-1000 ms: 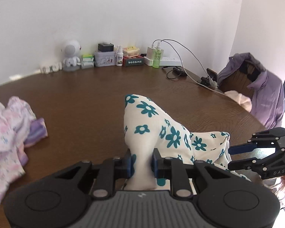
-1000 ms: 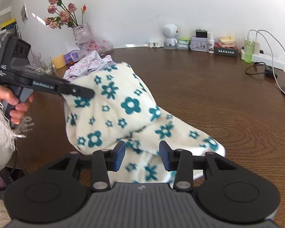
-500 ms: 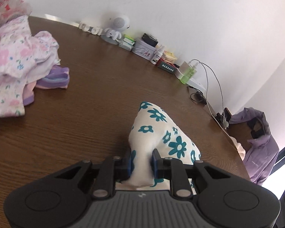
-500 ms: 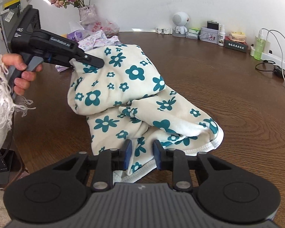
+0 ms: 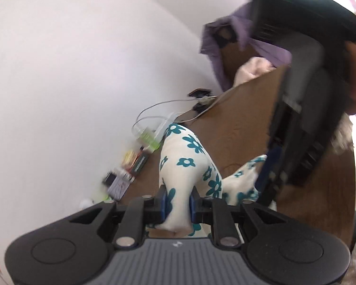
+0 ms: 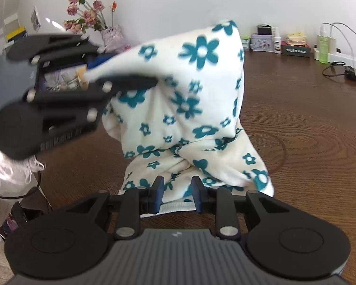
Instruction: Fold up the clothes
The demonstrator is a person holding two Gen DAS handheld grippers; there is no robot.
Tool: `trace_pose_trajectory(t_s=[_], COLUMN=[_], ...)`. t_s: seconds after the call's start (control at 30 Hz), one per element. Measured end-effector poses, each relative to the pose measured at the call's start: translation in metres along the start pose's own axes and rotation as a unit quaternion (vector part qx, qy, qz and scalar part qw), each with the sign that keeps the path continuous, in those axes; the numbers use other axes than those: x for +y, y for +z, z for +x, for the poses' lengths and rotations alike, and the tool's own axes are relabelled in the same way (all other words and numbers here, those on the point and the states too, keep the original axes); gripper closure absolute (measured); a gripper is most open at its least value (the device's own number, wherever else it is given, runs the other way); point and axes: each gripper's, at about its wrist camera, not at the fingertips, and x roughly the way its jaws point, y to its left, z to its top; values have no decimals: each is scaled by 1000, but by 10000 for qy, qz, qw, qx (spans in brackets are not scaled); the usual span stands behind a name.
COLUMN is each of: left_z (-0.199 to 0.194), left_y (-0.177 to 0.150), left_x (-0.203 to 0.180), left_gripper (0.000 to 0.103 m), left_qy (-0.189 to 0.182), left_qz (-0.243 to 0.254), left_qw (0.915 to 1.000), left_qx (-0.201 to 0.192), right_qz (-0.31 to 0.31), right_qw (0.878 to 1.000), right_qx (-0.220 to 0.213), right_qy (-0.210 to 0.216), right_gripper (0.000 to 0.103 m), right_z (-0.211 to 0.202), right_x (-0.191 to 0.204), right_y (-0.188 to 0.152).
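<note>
Flowered garment lifted between both grippers, no fold laid down yet

The left gripper (image 5: 177,204) has its jaws clamped narrow on a bunched edge of the cream garment with teal flowers (image 6: 192,109); the right gripper (image 6: 177,196), at lower centre of its view, has its jaws close around the hem near the desk (image 6: 308,142). The cloth hangs rumpled, its upper part in mid-frame, its lower part resting on the wood. Judging by this, folding has barely begun: spreading flat and every crease remain.

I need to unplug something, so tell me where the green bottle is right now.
In the right wrist view the green bottle stands at the far right of the wooden table, against the wall, beside a white power strip with cables.
</note>
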Motion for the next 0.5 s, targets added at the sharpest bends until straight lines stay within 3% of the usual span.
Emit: trace_pose_trajectory(t_s=[0.07, 0.2, 0.33, 0.4, 0.5], left_z=[-5, -5, -4, -7, -11], left_y=[-3, -9, -13, -12, -11], left_x=[-19, -36, -37, -35, -17], left_gripper=[86, 86, 80, 71, 65], left_qy=[-315, -734, -1013, -1157, -1485], left_qz=[321, 501, 337, 171, -502], left_qw=[9990, 9960, 9940, 9928, 9873], left_qx=[-16, 121, 220, 252, 258], right_qz=[290, 687, 816, 840, 680], right_qw=[9995, 9963, 9942, 9933, 9939], right_qx=[-92, -309, -577, -743, -860], right_qy=[-122, -412, -391, -260, -120], right_gripper=[77, 77, 77, 77, 76], right_z=[-18, -49, -65, -68, -65], right_x=[-17, -43, -54, -55, -48], right_y=[-7, -16, -11, -3, 10])
